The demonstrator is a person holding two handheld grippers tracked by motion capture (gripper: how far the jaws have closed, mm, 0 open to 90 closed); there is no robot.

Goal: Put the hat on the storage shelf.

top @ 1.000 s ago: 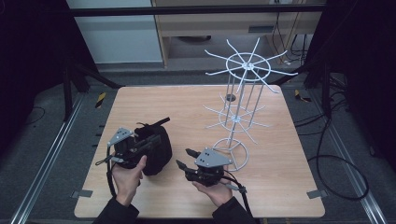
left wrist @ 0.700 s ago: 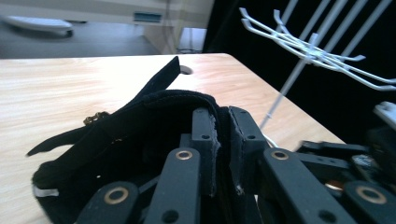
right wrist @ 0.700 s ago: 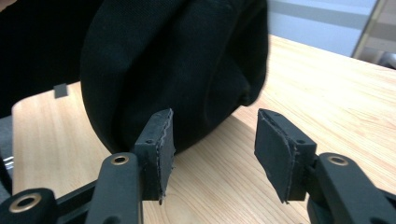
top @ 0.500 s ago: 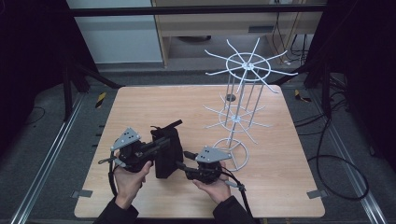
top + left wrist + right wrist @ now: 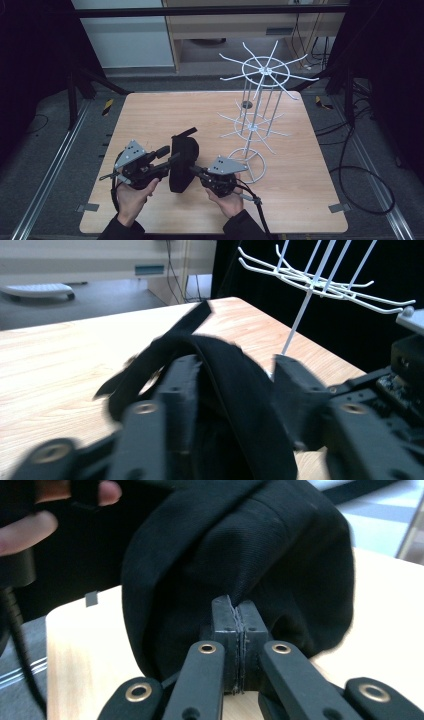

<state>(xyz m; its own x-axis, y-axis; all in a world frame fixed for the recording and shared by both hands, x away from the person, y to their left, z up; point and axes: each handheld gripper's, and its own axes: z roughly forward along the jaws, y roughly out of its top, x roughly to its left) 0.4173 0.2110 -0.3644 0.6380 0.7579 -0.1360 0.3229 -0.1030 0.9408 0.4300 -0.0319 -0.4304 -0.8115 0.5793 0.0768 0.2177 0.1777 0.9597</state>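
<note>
A black fabric cap with a loose strap (image 5: 182,162) sits near the front edge of the light wooden table (image 5: 150,115), held upright between the two grippers. The left gripper (image 5: 169,161) comes at it from the left; in the left gripper view its jaws stand apart, with the cap's black band (image 5: 235,390) running between them, and I cannot tell whether they press on it. The right gripper (image 5: 196,172) reaches in from the right, and in the right gripper view its jaws are clenched together on the cap's cloth (image 5: 240,570). The cap looks crumpled and folded narrow, its strap sticking up and away toward the far side. A white wire spinner rack (image 5: 257,115) stands just right of the right gripper.
</note>
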